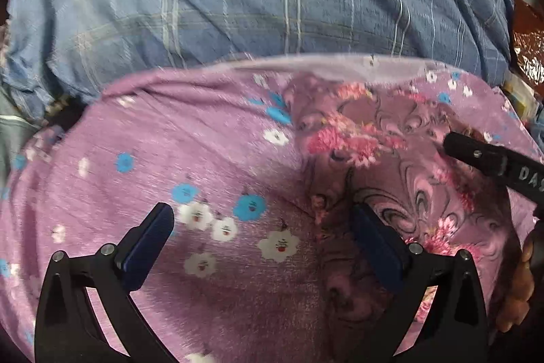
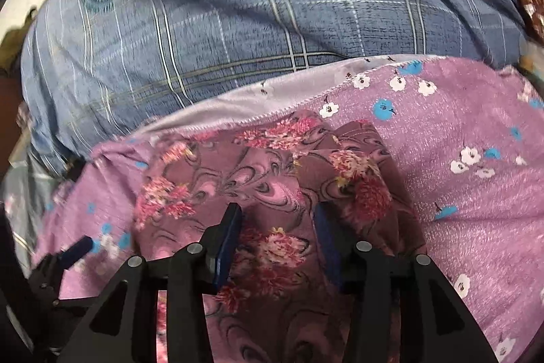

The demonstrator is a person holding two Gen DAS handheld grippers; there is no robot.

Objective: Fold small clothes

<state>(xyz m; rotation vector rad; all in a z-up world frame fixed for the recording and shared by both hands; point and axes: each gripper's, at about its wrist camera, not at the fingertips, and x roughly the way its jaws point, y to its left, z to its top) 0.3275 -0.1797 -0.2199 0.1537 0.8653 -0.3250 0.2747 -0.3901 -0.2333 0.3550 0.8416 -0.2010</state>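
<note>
The right gripper [image 2: 277,247] stood partly open, its blue pads straddling a raised ridge of the small floral garment [image 2: 258,165]; the cloth lay between the jaws, but whether the pads actually pressed it could not be told, since a gap showed beside each pad. In the left wrist view one of its fingers reached in from the right edge and its tip rested on or just above the same garment. The left gripper [image 1: 263,247] was spread wide and held nothing, its right pad at the garment's near left edge and its left pad over the lilac flowered sheet [image 1: 190,138]. The garment, a dusky pink piece printed with darker pink blooms and swirls, lay rumpled on that sheet, with one flap turned over at its far right corner. It looked light, thin and wholly limp, likely to sag and drag rather than keep any shape, and not fragile; the napped sheet beneath would probably cling to it a little. The best hold seemed to be a hemmed edge or corner, pinched through a single layer. Beyond the sheet's pale stitched border lay a blue checked cover [image 2: 238,5].
</note>
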